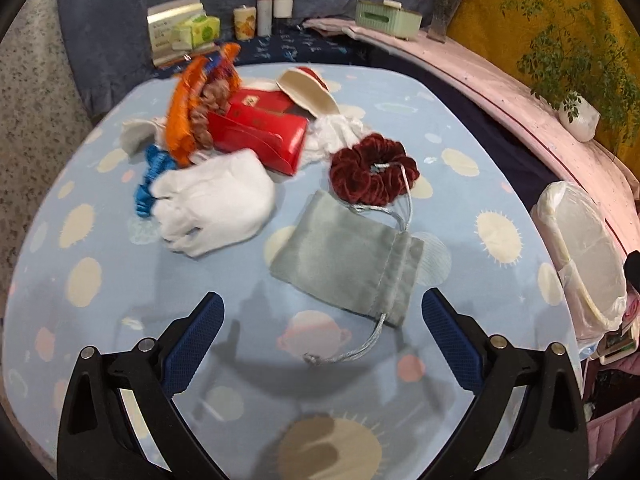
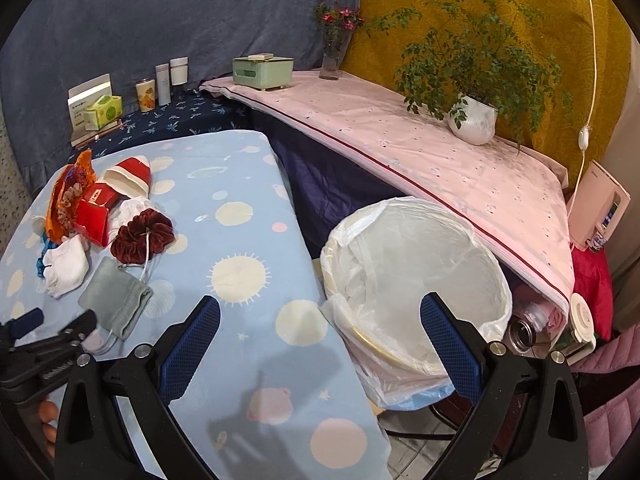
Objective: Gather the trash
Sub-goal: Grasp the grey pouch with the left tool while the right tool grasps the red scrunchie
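Left gripper (image 1: 322, 328) released, empty, above blue cloth just short of grey pouch (image 1: 348, 256). Right gripper (image 2: 320, 332) likewise released, over lined bin (image 2: 404, 276) right of pouch. Beyond pouch: maroon scrunchie (image 1: 374, 172), white glove (image 1: 212, 204), red box (image 1: 260, 136), orange wrapper (image 1: 188, 100).

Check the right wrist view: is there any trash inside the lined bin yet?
No. The lined bin shows only its white plastic liner inside, with no items in it.

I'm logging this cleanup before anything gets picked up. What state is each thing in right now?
left gripper: open, empty
right gripper: open, empty
trash bin: lined, looks empty
grey pouch: lying flat
red box: lying open
paper cup: tipped over
orange wrapper: crumpled
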Tool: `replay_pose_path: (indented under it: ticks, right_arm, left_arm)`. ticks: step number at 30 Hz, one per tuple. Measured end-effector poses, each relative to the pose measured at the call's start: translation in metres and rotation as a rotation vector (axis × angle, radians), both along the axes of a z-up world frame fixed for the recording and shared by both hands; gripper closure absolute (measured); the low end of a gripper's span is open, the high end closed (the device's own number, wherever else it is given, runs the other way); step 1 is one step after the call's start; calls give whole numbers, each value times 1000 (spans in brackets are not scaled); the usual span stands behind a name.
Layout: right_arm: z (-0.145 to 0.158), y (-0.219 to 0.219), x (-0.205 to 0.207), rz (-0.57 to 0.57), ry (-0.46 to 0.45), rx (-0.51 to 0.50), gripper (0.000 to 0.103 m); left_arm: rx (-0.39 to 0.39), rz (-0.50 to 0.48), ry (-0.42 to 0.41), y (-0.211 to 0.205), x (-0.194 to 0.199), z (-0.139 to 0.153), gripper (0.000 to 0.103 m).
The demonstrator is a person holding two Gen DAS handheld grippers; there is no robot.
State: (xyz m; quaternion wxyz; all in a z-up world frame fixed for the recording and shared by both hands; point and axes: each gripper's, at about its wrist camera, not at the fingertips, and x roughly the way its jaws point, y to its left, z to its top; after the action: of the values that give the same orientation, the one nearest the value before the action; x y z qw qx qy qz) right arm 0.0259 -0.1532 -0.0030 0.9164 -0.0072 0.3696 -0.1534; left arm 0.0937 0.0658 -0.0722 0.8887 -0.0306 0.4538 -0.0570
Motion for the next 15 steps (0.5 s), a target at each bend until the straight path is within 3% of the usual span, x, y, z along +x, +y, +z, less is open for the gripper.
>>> replay_pose_path:
  ticks: [5,8,10,13,15]
  right_arm:
    - [-7,6,14,9,17,8,7]
    - [-12,9,22,15,30,18,7]
    - [-17,13,27,21,39,21,7]
    - [-23,19,37,35,52,24,7]
    - [-27,23,44,48,63,34,7]
  left_arm:
    - [-4,-30,26,-12,13,-18,10]
    - [-19,-55,59,-15,18,-26,26]
    - [-7,-62,40,-16,19,-26,31]
    - [-1,-63,28,-14,22,-24,54]
    - [-40,-59,39,-9,25,-23,78]
